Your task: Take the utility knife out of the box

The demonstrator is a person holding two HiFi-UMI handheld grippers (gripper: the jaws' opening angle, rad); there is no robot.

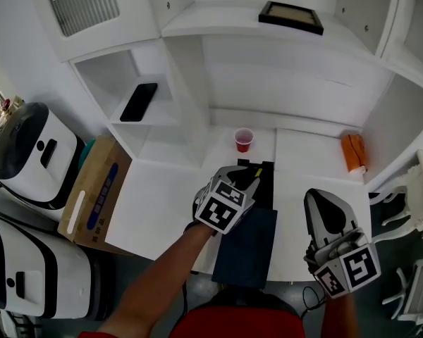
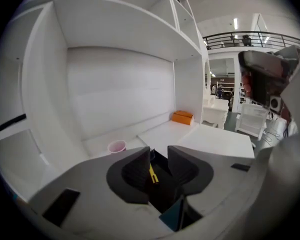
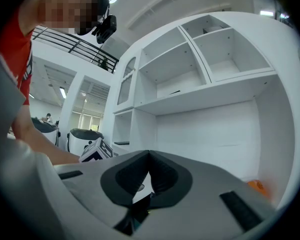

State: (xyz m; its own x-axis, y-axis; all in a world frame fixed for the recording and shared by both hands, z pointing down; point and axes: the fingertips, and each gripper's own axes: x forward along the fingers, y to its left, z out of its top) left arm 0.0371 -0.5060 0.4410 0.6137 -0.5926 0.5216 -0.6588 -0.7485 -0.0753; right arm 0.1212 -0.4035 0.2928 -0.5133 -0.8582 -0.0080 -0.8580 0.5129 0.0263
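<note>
The black box lies open on the white desk, its dark blue lid lying in front of it. My left gripper hangs over the box's left side, pointing down and forward. In the left gripper view the jaws stand open, and the yellow utility knife shows in the gap, lying inside the box below them; the pads do not touch it. My right gripper is held level to the right of the box, shut with nothing in it.
A red cup stands behind the box, and an orange object lies at the back right. A cardboard box leans at the desk's left edge. On a left shelf lies a black slab; a dark frame lies on the shelf above.
</note>
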